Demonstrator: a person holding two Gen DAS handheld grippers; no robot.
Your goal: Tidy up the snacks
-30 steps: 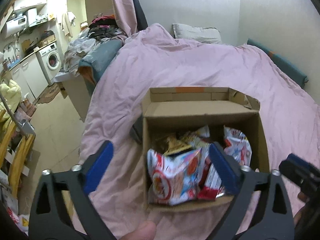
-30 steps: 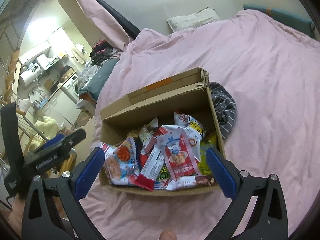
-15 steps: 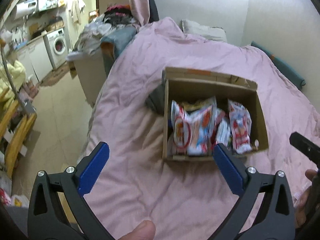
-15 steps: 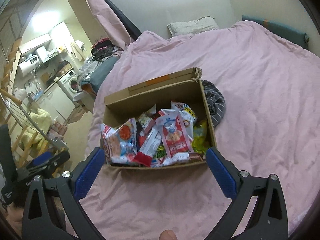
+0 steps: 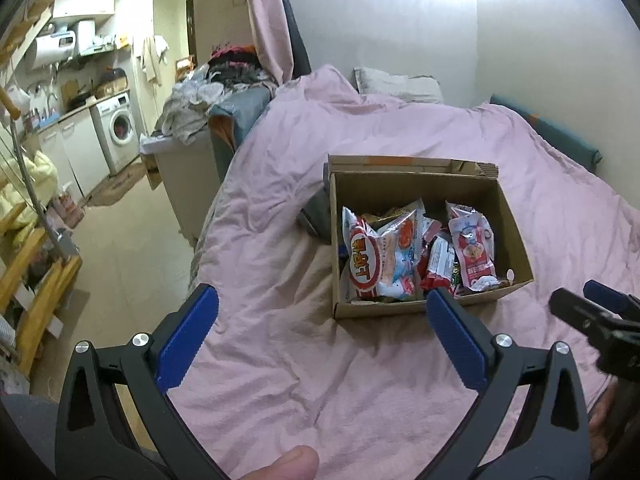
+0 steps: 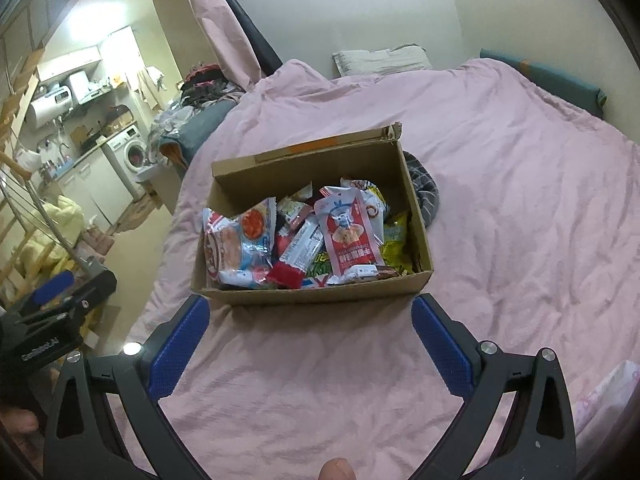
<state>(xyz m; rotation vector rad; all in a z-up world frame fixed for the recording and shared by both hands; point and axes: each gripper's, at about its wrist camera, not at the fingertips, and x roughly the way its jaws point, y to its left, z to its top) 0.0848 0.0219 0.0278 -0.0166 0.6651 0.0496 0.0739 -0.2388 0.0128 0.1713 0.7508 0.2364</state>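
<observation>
Several snack packets (image 6: 304,240) sit heaped in the cardboard box (image 6: 312,294), some standing on edge, some slumped flat, and that jumble is why you have both tools lined up on it. A red-and-white pouch (image 6: 350,236) leans across the middle, a pale blue bag (image 6: 240,248) stands at the left end, and a yellow-green pack (image 6: 394,244) is wedged low against the right wall. The box rests on the pink duvet (image 6: 520,220), with a striped grey cloth (image 6: 426,196) tucked just behind its far right corner. Your right gripper (image 6: 310,344) hangs near the box's near wall, fingers spread wide and holding nothing, framing the box squarely. Your left gripper (image 5: 322,336) is wide open too, empty, aimed at the box's near left corner. Whether these packets are sorted already or waiting to be sorted, I can't tell from here. Off to the left, a washing machine (image 5: 118,128) sits in the kitchen nook.
</observation>
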